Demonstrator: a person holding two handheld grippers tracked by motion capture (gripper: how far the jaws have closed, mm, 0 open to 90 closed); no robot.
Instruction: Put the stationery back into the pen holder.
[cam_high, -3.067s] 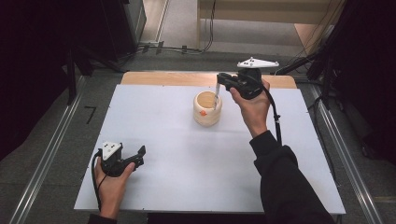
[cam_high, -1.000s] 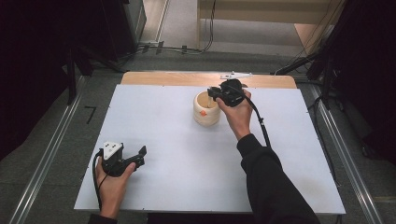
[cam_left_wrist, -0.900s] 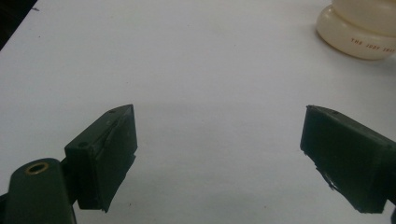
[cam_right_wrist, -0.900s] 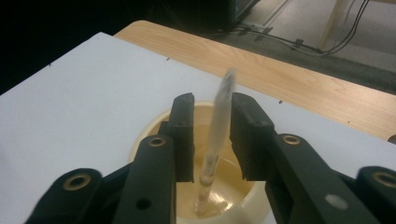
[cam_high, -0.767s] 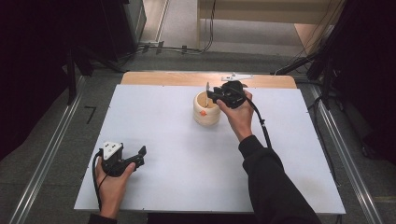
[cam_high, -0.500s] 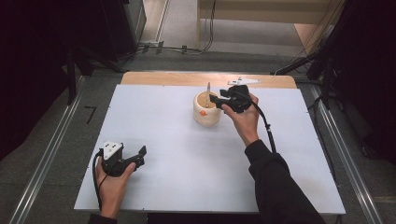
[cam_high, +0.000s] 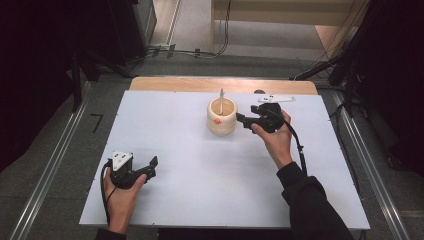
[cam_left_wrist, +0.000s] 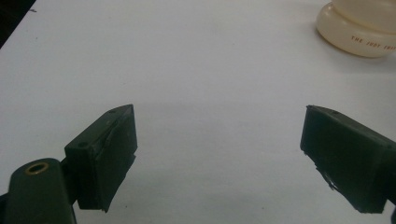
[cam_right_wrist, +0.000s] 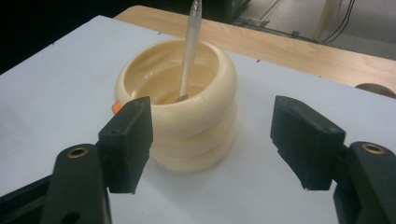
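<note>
- right hand-held gripper (cam_high: 245, 120) sits just right of the cream holder (cam_high: 221, 116), jaws pointing at it. in the right gripper view (cam_right_wrist: 212, 140) the jaws are spread wide w/ nothing between them, so it's open and empty.
- the holder is a cream pot that looks like stacked rings, standing upright on the white table (cam_high: 200, 200), toward the far edge and a bit right of centre. right gripper view shows it (cam_right_wrist: 182, 121) close in front of the jaws; the near-left jaw overlaps its side in the pic, can't tell if it's touching.
- there's a pale pen (cam_high: 221, 100) standing in the holder, tip down inside, leaning on the far rim and sticking up above it. clearer in the right gripper view (cam_right_wrist: 189, 46).
- small orange dot (cam_high: 217, 120) on the holder's outer wall, front side. too small to say what it is.
- left hand-held gripper (cam_high: 152, 165) is down at the near-left of the table, well apart from the holder, resting low over the surface in my left hand (cam_high: 120, 197). left gripper view (cam_left_wrist: 219, 158) has both jaws far apart over bare table, so open, holding nothing.
- same view catches the holder's base (cam_left_wrist: 359, 32) in the top right corner w/ some tiny print on it, can't read it all.
- wooden strip (cam_high: 200, 84) runs along the far edge of the table.
</note>
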